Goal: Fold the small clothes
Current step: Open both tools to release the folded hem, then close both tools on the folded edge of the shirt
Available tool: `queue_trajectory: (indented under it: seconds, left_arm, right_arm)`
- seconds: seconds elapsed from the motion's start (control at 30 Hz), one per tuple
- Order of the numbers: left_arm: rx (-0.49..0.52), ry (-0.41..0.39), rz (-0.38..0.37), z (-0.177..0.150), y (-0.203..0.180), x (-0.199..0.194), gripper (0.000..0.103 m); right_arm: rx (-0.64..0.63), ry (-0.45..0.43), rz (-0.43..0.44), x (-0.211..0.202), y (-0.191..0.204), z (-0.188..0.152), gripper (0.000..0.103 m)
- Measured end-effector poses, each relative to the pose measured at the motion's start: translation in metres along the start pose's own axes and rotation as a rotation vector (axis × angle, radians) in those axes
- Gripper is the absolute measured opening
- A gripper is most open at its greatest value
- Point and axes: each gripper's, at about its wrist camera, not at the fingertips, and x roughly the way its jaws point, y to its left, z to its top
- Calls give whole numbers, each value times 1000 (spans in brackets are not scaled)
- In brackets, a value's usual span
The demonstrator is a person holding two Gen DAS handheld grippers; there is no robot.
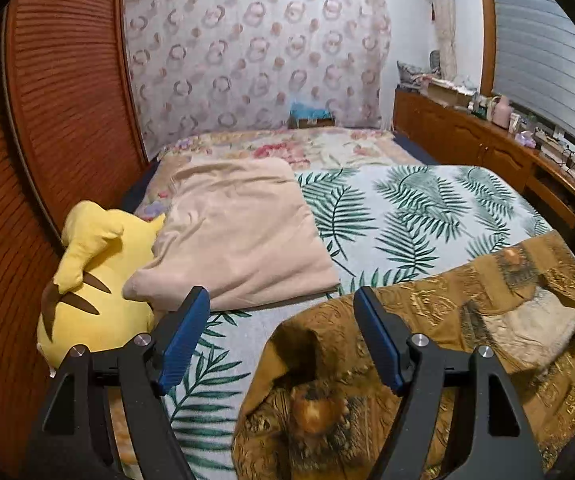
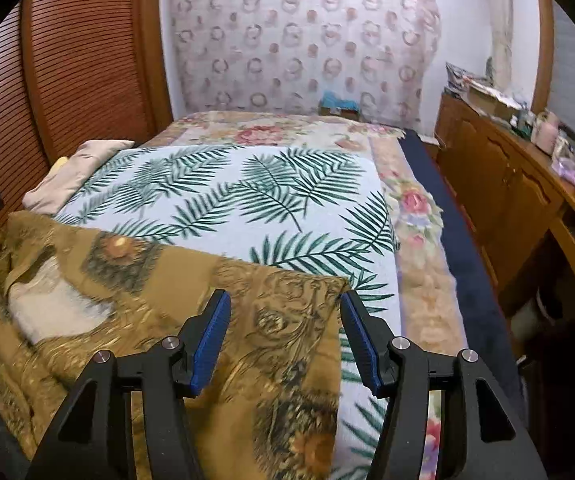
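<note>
Dim, soft focus (edges warped).

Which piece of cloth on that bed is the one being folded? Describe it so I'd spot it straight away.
Start at the bed's palm-leaf blanket. On its near end, right in front of both grippers, lies the golden-brown printed garment. Unlike the plain beige folded cloth beside the yellow plush toy, it is mustard-coloured, with dark ornate scrollwork and a pale patch.
</note>
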Motion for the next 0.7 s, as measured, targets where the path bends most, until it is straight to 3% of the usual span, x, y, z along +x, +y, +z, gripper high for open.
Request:
queue_trajectory:
  seconds: [0.37, 0.7]
  left_arm:
    - [-7, 143, -22, -15, 5, 45, 75]
    - [-27, 198, -46, -24, 9, 62, 75]
  right_arm:
    - [19, 90, 4, 42, -8, 8, 59]
    - [20, 119, 8, 57, -10, 9, 62]
